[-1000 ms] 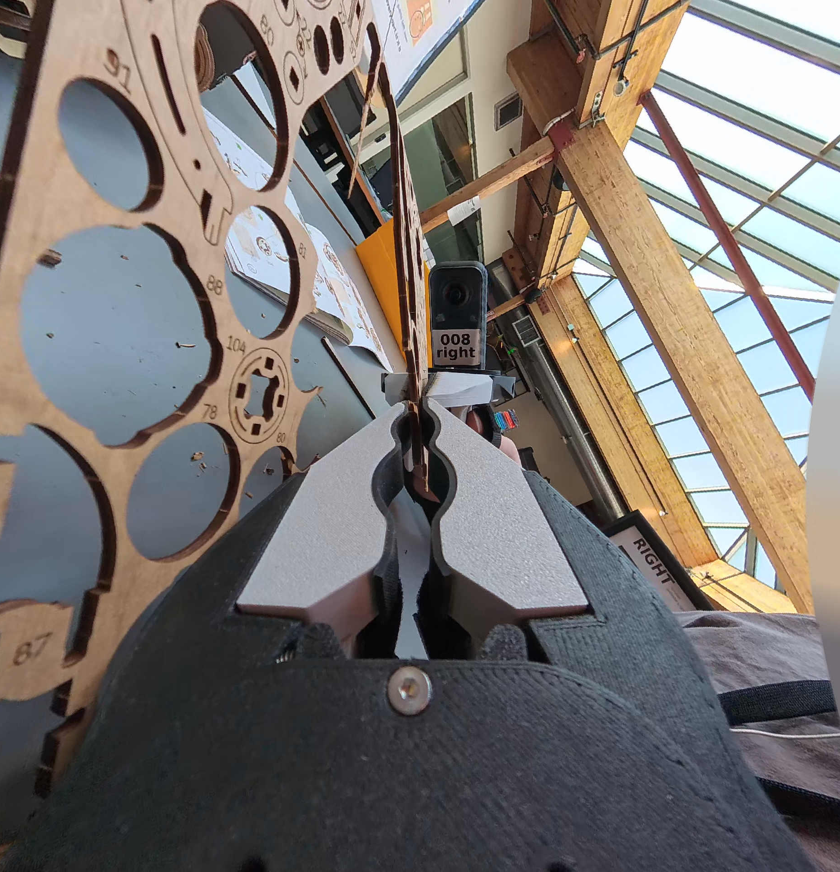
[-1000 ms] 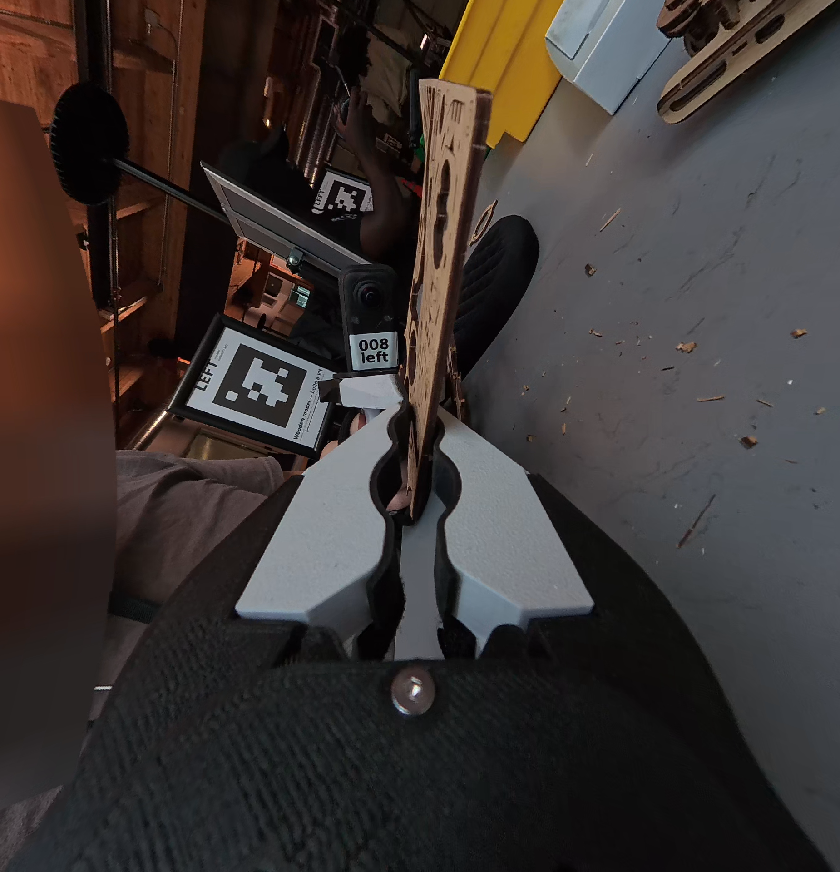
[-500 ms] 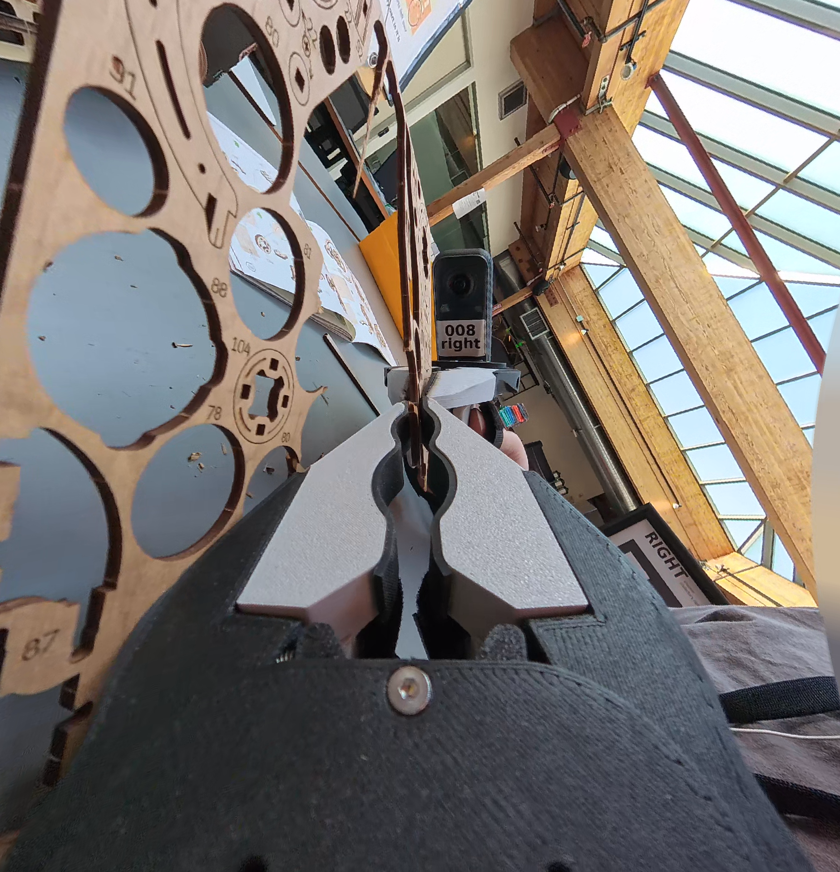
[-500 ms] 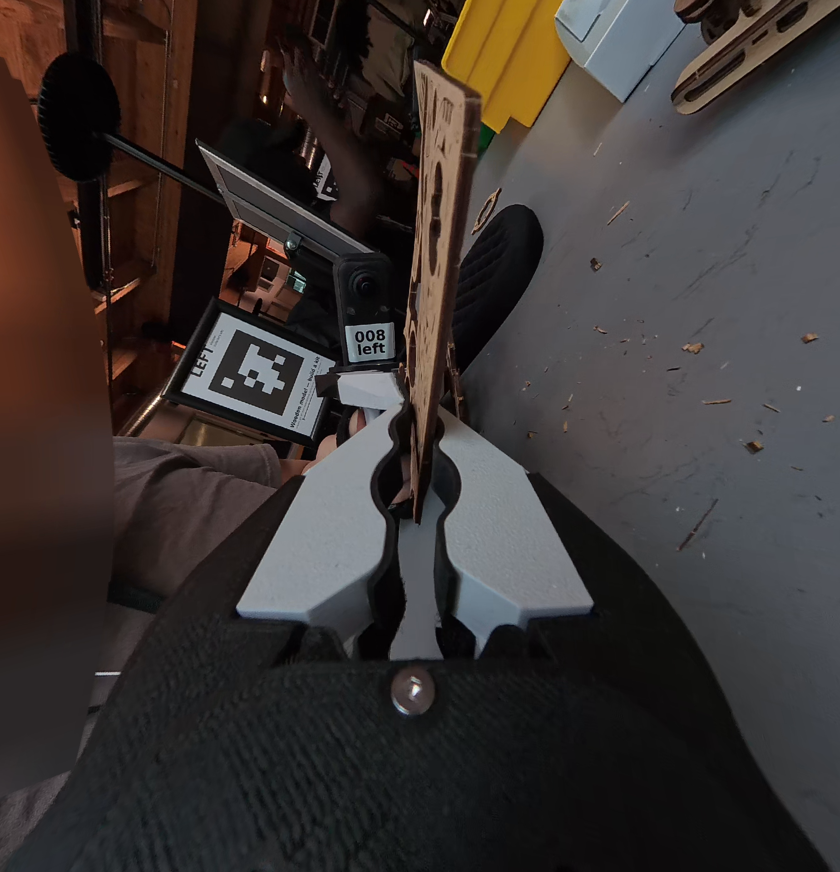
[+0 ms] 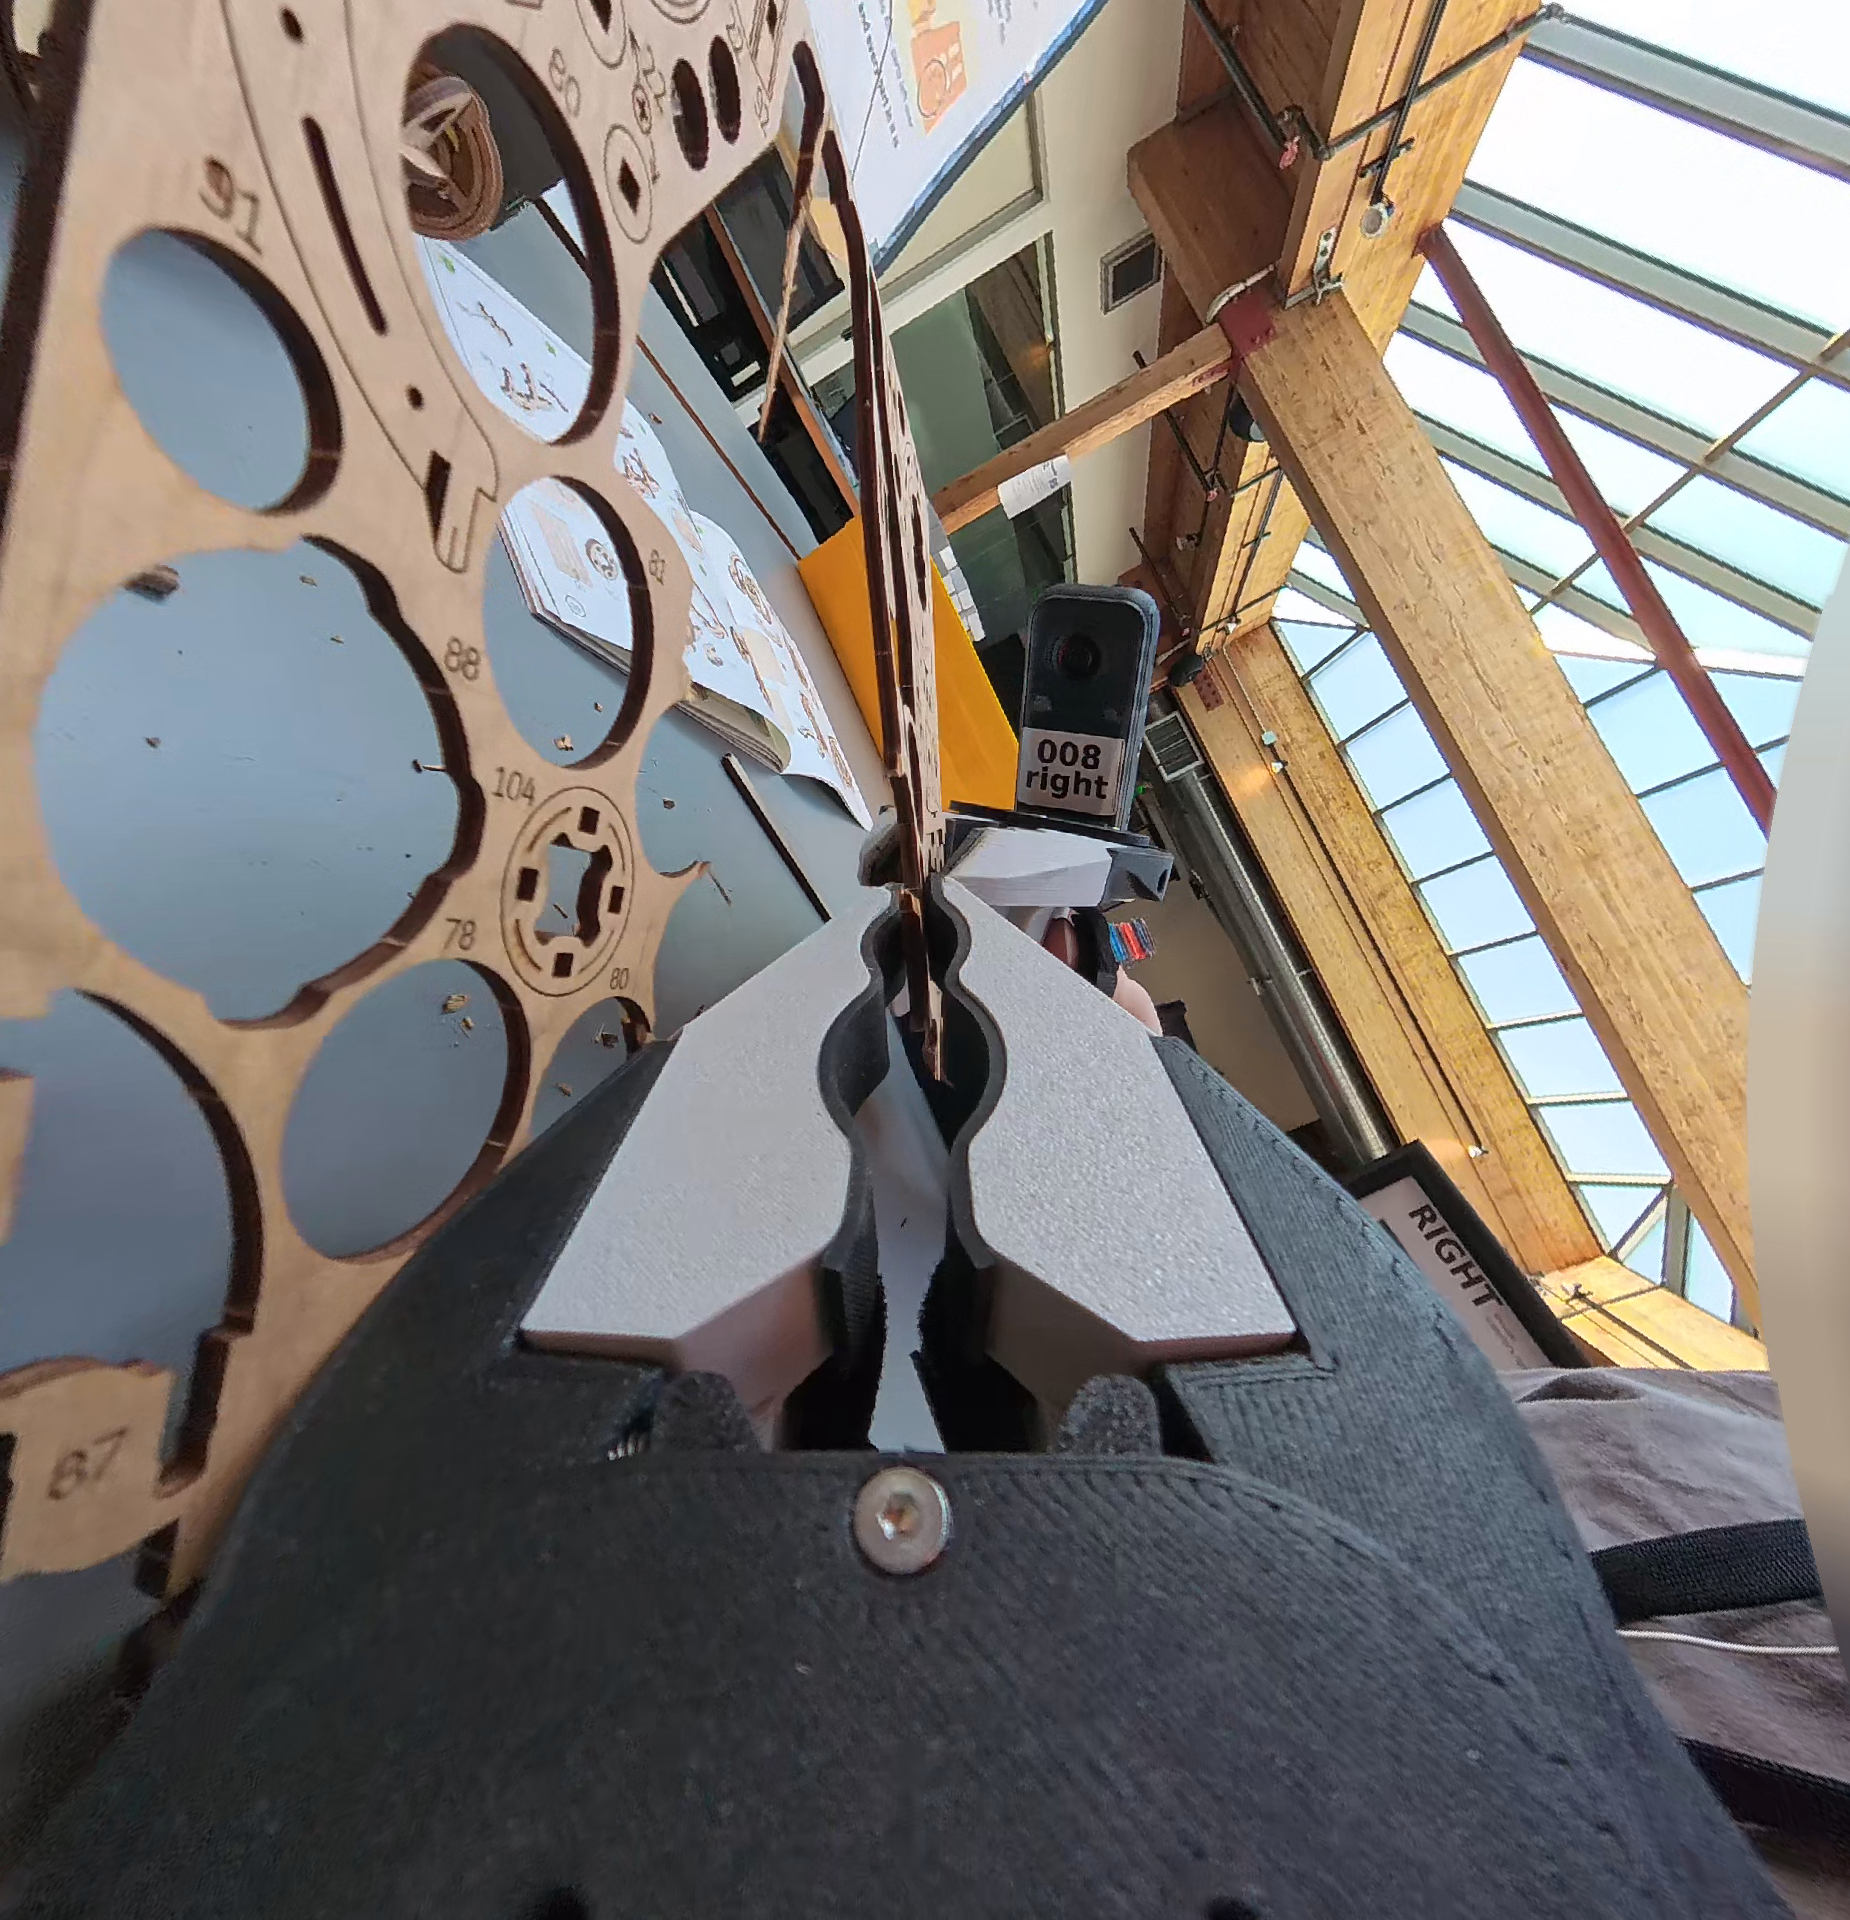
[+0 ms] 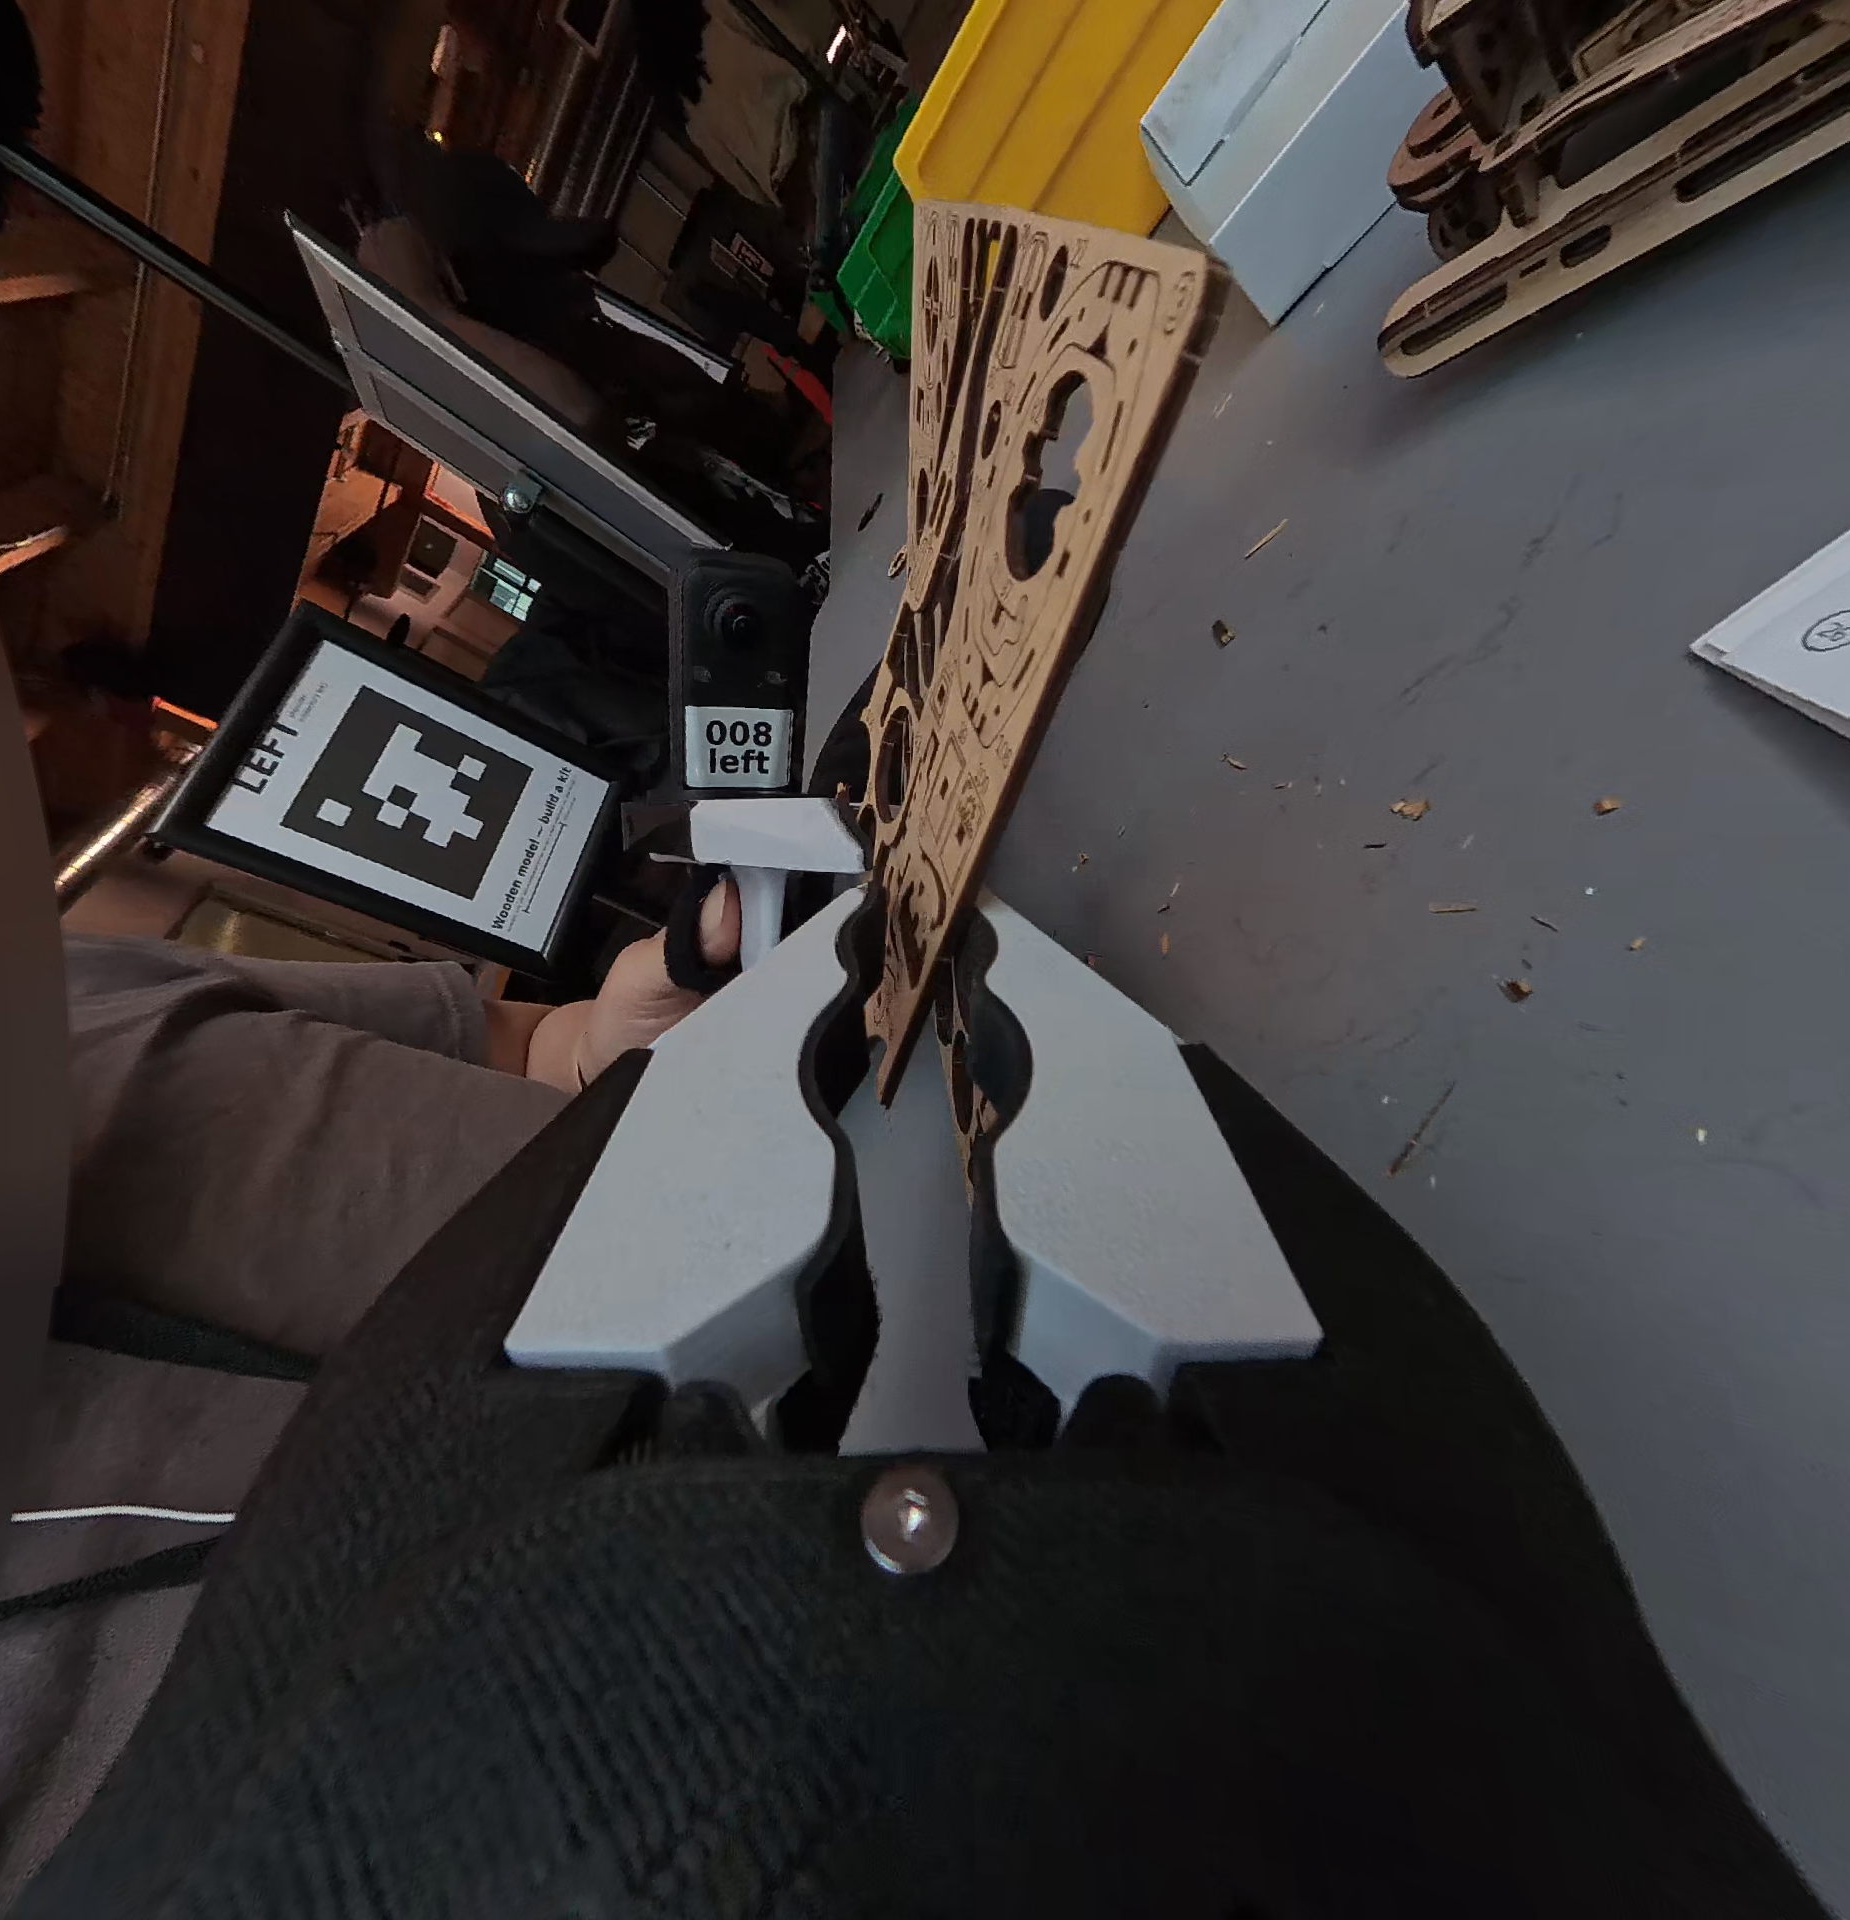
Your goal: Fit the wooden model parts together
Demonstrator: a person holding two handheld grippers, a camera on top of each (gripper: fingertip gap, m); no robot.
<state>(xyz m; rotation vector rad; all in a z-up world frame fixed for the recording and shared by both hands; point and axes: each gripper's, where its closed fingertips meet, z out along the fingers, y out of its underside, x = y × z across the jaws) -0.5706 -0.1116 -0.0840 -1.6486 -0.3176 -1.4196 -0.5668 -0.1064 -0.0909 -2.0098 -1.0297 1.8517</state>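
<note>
We hold one thin wooden sheet (image 6: 1014,623) above the bench (image 6: 1420,727), left tool (image 5: 916,940) and right tool (image 6: 916,935) each clamped on opposite edges. Any twist between them could, we judge, snap its laser-cut webs.

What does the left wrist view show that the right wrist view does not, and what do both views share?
Only the left wrist view shows a large flat plywood sheet with round cut-out holes, an open printed instruction booklet and timber roof beams under a glass skylight.

Only the right wrist view shows a partly built brown wooden model, a white box, a green bin and a black-framed marker card.

Both show the thin laser-cut wooden panel pinched by the left tongs and right tongs, and the grey tabletop.
</note>
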